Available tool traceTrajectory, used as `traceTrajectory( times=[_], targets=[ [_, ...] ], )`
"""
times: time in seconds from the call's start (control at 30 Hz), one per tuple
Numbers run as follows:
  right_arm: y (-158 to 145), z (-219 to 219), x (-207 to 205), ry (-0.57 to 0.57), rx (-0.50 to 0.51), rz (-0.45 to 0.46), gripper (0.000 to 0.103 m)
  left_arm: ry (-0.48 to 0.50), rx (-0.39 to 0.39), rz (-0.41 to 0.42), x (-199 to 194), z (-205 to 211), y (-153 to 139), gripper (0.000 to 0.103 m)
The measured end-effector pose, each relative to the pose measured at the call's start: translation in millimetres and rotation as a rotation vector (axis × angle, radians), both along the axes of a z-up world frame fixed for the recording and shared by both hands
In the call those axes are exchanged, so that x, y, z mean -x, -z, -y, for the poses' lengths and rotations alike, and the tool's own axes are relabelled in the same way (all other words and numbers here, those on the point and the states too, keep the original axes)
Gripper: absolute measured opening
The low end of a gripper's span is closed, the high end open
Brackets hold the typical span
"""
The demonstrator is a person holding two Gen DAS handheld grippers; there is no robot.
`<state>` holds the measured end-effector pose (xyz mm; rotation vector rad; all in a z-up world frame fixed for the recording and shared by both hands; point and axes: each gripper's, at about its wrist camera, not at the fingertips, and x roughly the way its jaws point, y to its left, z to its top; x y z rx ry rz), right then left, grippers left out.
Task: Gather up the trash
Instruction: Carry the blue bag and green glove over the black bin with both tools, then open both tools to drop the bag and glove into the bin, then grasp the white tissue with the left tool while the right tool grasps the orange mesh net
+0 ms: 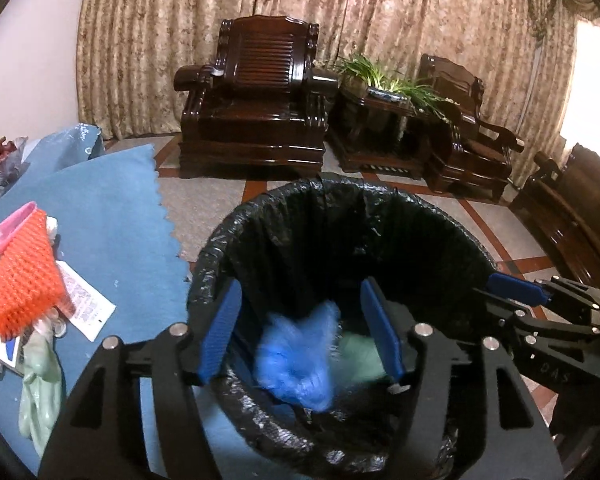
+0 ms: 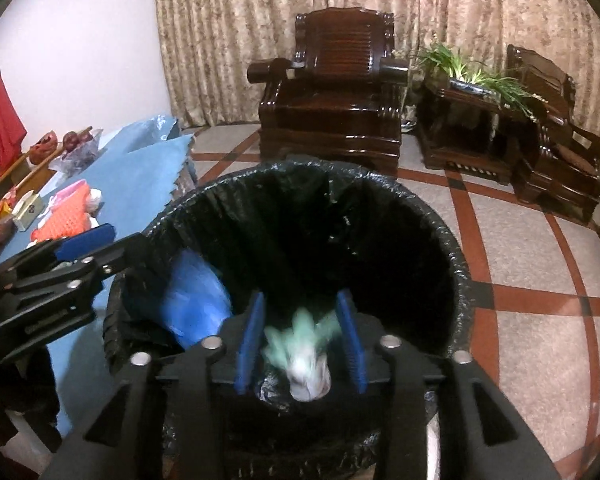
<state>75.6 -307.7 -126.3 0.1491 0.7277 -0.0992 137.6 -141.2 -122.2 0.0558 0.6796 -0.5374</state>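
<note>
A bin with a black liner [image 1: 440,216] [image 2: 452,248] stands beside the table, and both grippers hang over its mouth. My left gripper [image 1: 302,330] is open; a blurred blue plastic wad [image 1: 298,364] sits loose between and below its blue pads, touching neither. The right gripper [image 2: 300,338] is open too, with a blurred green-and-white wad [image 2: 306,356] loose between its pads. The right wrist view also shows the blue plastic wad [image 2: 196,304] inside the bin. An orange foam net [image 1: 22,276] [image 2: 66,222], a paper label [image 1: 86,304] and pale green plastic [image 1: 40,392] lie on the table.
The blue tablecloth [image 1: 112,208] ends in a zigzag edge close to the bin. A bag of fruit [image 2: 76,152] and small boxes [image 2: 28,208] sit further back. Dark wooden armchairs [image 1: 256,108], a side table with a plant [image 1: 380,120] and curtains stand beyond the tiled floor [image 2: 540,280].
</note>
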Motion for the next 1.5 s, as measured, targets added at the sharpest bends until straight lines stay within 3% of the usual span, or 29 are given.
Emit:
traceTrajectory(
  times=[0.13,0.27,0.33,0.67,0.93,1.3,1.37,1.5],
  targets=[
    [-7,-1,0,0.003,0.008,0.026,0.057,-0.035,-0.002,0.027,0,-17,-12,0.072],
    [-20,-13,-1,-0.006,0.033,0.08,0.09,-0.095,-0.002,0.061,2,-45,-26,0.084],
    [-27,-20,-5,-0.018,0.031,0.1,0.097,-0.129,-0.002,0.078,3,-59,-32,0.088],
    [-45,-84,-41,-0.167,0.004,0.171,0.097,-0.356,-0.037,0.142,9,-159,-58,0.091],
    [-45,-144,-75,-0.295,-0.009,0.201,0.097,-0.525,-0.072,0.154,8,-232,-61,0.091],
    [-32,-207,-113,-0.392,-0.006,0.2,0.097,-0.658,-0.107,0.085,-7,-286,-28,0.09],
    [-27,-217,-120,-0.406,-0.006,0.188,0.095,-0.667,-0.108,0.068,-8,-292,-17,0.083],
    [-16,-233,-132,-0.431,0.004,0.162,0.089,-0.681,-0.114,0.019,-18,-302,3,0.08]
  ],
)
